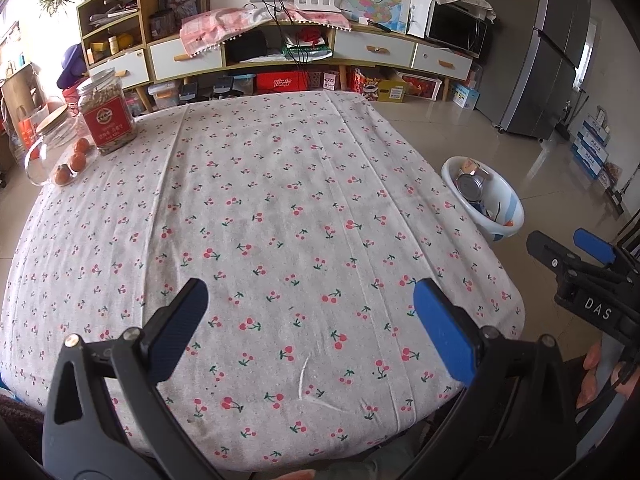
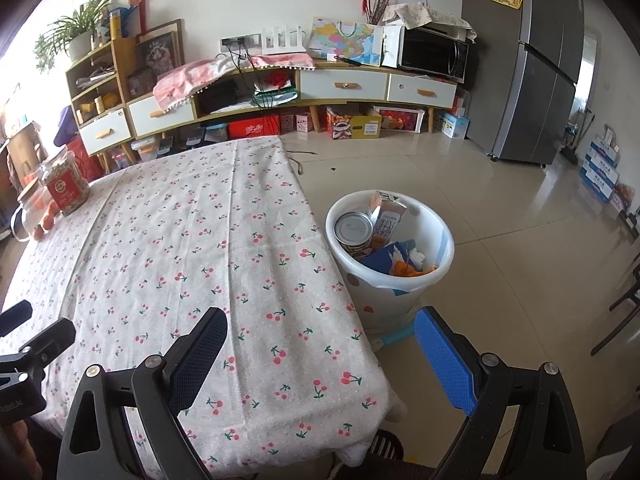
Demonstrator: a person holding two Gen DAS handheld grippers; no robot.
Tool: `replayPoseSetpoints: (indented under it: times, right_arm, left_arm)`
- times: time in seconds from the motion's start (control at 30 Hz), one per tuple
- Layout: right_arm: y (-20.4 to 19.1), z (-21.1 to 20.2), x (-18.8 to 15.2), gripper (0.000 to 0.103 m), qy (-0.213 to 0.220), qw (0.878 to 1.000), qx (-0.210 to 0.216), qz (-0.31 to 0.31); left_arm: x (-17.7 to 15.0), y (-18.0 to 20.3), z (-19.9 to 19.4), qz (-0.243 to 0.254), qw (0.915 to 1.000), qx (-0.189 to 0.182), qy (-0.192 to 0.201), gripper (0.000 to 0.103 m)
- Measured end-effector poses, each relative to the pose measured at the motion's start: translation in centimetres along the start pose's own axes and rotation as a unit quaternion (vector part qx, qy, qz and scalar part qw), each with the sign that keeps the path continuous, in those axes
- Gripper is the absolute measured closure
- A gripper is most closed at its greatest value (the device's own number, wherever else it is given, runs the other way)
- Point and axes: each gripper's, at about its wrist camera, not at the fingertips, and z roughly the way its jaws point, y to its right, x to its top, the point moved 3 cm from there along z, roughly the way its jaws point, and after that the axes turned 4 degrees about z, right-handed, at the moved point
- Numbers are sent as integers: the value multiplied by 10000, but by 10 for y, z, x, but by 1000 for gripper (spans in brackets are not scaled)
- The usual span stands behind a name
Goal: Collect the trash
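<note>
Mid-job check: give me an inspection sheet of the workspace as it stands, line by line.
Surface: table under cherry-print cloth, no loose trash seen on it.
Job's things: white bin on the floor beside the table, holding a can, a carton and scraps.
Clutter: jar, oranges and a glass jug at the far left corner.
Grippers: left gripper open, empty; right gripper open, empty.
Cables: black cable on the floor past the table's far end.
Surroundings: sideboard, microwave, fridge.
</note>
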Motion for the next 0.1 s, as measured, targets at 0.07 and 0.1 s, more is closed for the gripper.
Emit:
replayPoseSetpoints:
  times: [0.07, 0.1]
  right_arm:
    - [-3, -4, 4, 7, 89, 9999, 53, -67]
    - [-4, -7, 7, 7, 139, 9998, 80, -85]
  left_arm:
    - [0, 2, 1, 23, 10000, -2, -22, 1]
    - [0, 3, 2, 42, 10000, -31, -34, 1]
